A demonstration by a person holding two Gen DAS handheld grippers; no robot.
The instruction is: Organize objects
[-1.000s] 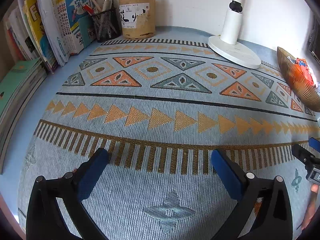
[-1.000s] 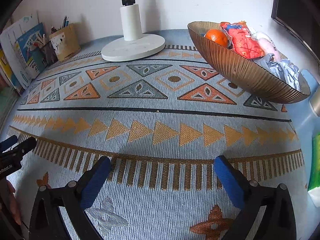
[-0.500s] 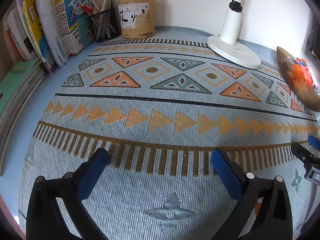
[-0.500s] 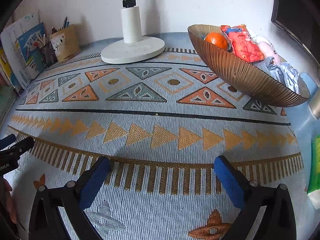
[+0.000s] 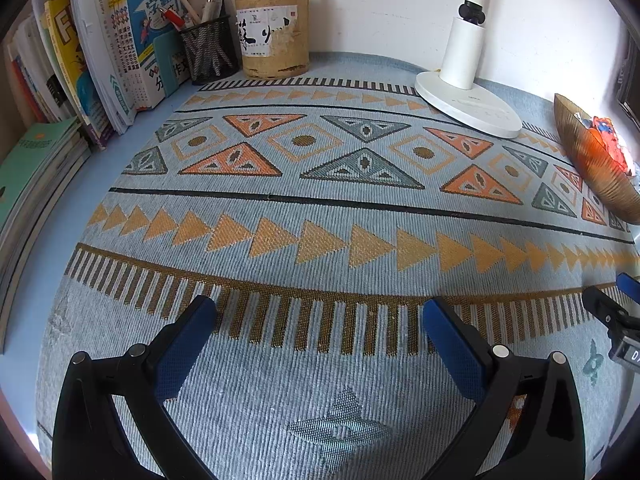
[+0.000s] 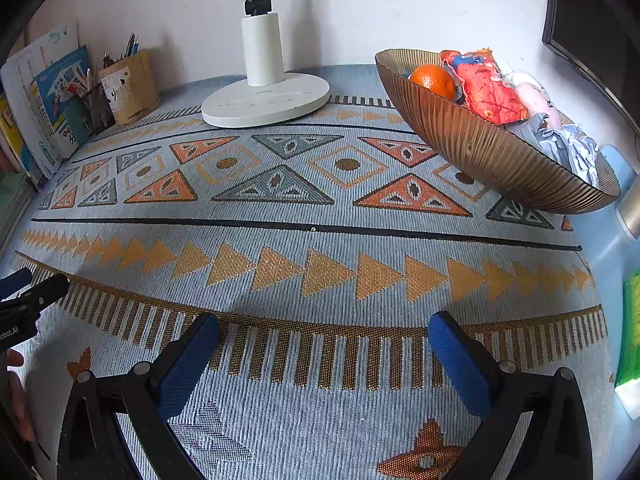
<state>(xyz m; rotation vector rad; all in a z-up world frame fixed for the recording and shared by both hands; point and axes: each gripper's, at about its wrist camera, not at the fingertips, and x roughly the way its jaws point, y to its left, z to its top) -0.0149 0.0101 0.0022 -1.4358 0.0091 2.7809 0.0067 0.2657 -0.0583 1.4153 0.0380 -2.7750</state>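
- Objects to be organised sit only round the edges of the surface, which is covered by a patterned woven mat; the middle of the mat is bare, so nothing loose lies within easy reach of either gripper.
- Upright books lean in a row at the far left, with a flat stack of booklets in front of them, probably kept against the wall to stay out of the working area.
- A black mesh pen cup and a tan pen holder stand just beside each other in the back corner, both holding pens upright.
- A white lamp base rests at the back, between the pen holders and the bowl.
- A ribbed bronze bowl sits at the right and gathers an orange, a red packet and crumpled pale wrappers, so small odds and ends seem to belong there.
- A green packet lies at the right edge, off the mat; it looks like the likeliest thing left to put away, though that is only a judgement.
- The left gripper hovers low over the near side of the mat with its blue pads spread wide and nothing between them.
- The right gripper is likewise spread and empty, level with the left and pointing at the bowl side.
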